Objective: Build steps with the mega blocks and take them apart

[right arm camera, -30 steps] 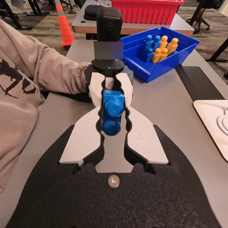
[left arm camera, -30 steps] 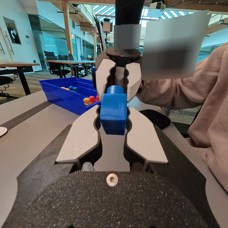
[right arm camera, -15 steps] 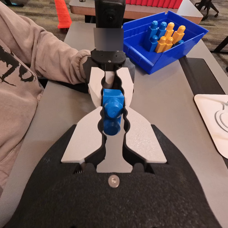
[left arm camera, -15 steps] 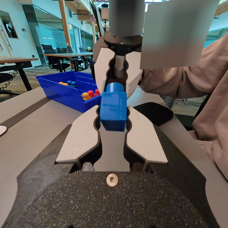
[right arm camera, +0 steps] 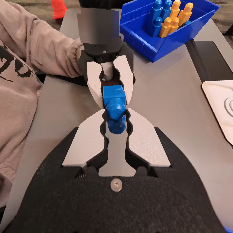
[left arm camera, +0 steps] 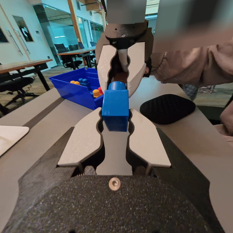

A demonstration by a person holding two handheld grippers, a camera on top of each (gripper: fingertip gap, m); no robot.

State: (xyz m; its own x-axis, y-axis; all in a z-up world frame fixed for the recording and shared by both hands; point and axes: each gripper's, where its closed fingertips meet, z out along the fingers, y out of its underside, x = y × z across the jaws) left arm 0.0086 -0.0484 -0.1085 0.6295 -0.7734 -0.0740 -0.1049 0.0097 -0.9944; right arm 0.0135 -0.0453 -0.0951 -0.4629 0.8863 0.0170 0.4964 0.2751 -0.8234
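A blue mega block (left arm camera: pixel 115 104) hangs in the air above the grey table (right arm camera: pixel 163 100), held between both grippers, which face each other. My left gripper (left arm camera: pixel 115 109) is shut on its square body. My right gripper (right arm camera: pixel 116 112) is shut on its stud end. In the right wrist view the block (right arm camera: pixel 113 93) shows two round studs pointing at the camera. The left gripper (right arm camera: pixel 113 100) shows beyond it in that view. In the left wrist view the right gripper (left arm camera: pixel 117 88) closes around the far stud.
A blue bin (right arm camera: pixel 163 41) on the table holds joined blue blocks (right arm camera: pixel 157 18) and orange blocks (right arm camera: pixel 176 18). In the left wrist view the bin (left arm camera: pixel 75 93) stands at left. A black pad (left arm camera: pixel 167 108) and a white mat (right arm camera: pixel 220 107) lie on the table. A person's sleeves (right arm camera: pixel 37 44) border it. The tips of both grippers are at nearly the same place.
Both grippers keep their hold on the blue block. The pair has shifted together, so the bin sits closer in both views and the white mat has come further into the left wrist view.
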